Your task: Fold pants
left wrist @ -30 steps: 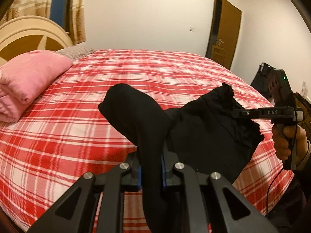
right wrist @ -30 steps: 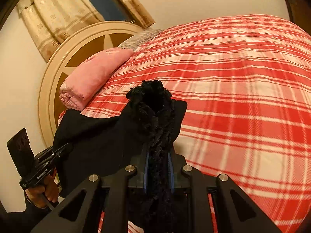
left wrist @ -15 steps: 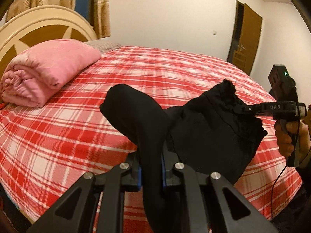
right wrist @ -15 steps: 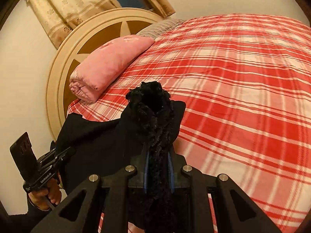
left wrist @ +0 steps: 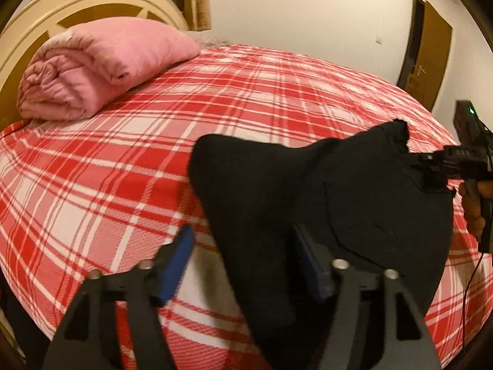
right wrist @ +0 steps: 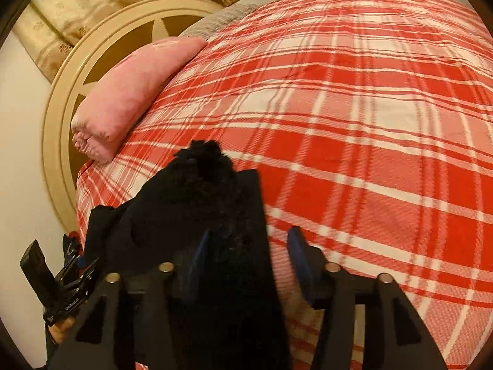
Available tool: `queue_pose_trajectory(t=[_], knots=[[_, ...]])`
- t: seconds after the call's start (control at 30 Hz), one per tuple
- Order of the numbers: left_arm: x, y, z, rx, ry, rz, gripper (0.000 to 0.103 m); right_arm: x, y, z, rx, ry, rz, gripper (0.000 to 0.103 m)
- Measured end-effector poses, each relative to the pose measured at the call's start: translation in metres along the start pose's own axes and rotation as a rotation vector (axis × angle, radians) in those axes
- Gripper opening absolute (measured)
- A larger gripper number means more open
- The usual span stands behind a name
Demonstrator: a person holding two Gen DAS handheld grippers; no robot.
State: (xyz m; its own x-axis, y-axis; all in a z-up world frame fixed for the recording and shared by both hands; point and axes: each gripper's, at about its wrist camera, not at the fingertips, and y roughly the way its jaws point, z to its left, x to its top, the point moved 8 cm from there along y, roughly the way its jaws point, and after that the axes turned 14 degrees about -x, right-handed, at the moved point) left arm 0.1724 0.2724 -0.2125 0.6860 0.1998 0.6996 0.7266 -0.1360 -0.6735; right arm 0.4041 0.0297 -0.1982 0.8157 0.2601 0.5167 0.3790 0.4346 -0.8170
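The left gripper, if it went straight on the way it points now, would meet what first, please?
The left gripper is open, with the black pants between its fingers, so it would probably meet them first; the plaid bed lies beyond.

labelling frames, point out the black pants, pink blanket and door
black pants [left wrist: 354, 191], left wrist view, middle of the cloth
pink blanket [left wrist: 101, 64], left wrist view, top of the roll
door [left wrist: 431, 49], left wrist view, brown panel

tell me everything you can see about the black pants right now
The black pants look like soft, matte fabric with a fuzzy, frayed-looking edge at one bunched end. They are crumpled, not flat, draped over the near edge of the red plaid bed. Both tongs, left and right, stand open with cloth lying between their blue pads, no longer clamped. Whether any fold is made cannot be told.
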Motion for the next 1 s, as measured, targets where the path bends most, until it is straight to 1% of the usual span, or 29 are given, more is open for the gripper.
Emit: queue_pose_trajectory(t=[0.03,0.1,0.13,0.23,0.3,0.37,0.4,0.43,0.5,0.53,0.67,0.73,0.77,0.87,1.0], knots=[[0.000,-0.003,0.003,0.012,-0.006,-0.003,0.080,0.000,-0.002,-0.002,-0.009,-0.001,-0.011,0.059],[-0.001,-0.010,0.006,0.033,-0.016,-0.009,0.082,0.001,-0.010,-0.012,-0.051,0.013,-0.038,0.059],[-0.002,-0.014,0.007,0.042,-0.012,-0.010,0.082,0.002,-0.016,-0.019,-0.083,0.025,-0.053,0.059],[-0.004,-0.027,0.008,0.065,-0.007,-0.011,0.083,0.002,-0.036,-0.039,-0.125,0.089,-0.088,0.059],[-0.005,-0.037,0.004,0.078,0.006,-0.018,0.083,-0.004,-0.049,-0.043,-0.138,0.090,-0.106,0.059],[-0.005,-0.051,-0.004,0.077,0.018,-0.031,0.083,-0.014,-0.067,-0.040,-0.193,0.075,-0.135,0.059],[-0.004,-0.059,-0.008,0.070,0.025,-0.046,0.084,-0.021,-0.078,-0.037,-0.214,0.069,-0.156,0.059],[-0.003,-0.070,-0.015,0.066,0.035,-0.069,0.089,-0.027,-0.089,-0.034,-0.226,0.067,-0.176,0.059],[0.000,-0.084,-0.024,0.061,0.047,-0.103,0.095,-0.040,-0.111,-0.023,-0.256,0.051,-0.217,0.059],[0.003,-0.093,-0.031,0.057,0.054,-0.127,0.095,-0.049,-0.127,-0.015,-0.286,0.034,-0.247,0.059],[0.015,-0.125,-0.058,0.021,0.082,-0.213,0.095,-0.075,-0.176,0.015,-0.341,-0.038,-0.357,0.060],[0.021,-0.141,-0.070,0.009,0.097,-0.261,0.098,-0.085,-0.199,0.030,-0.364,-0.068,-0.413,0.063],[0.023,-0.148,-0.074,0.008,0.100,-0.280,0.099,-0.089,-0.211,0.039,-0.374,-0.083,-0.439,0.066],[0.029,-0.167,-0.087,-0.009,0.111,-0.334,0.101,-0.099,-0.242,0.060,-0.383,-0.128,-0.505,0.068],[0.031,-0.183,-0.096,-0.025,0.117,-0.370,0.103,-0.109,-0.270,0.084,-0.371,-0.175,-0.561,0.071]])
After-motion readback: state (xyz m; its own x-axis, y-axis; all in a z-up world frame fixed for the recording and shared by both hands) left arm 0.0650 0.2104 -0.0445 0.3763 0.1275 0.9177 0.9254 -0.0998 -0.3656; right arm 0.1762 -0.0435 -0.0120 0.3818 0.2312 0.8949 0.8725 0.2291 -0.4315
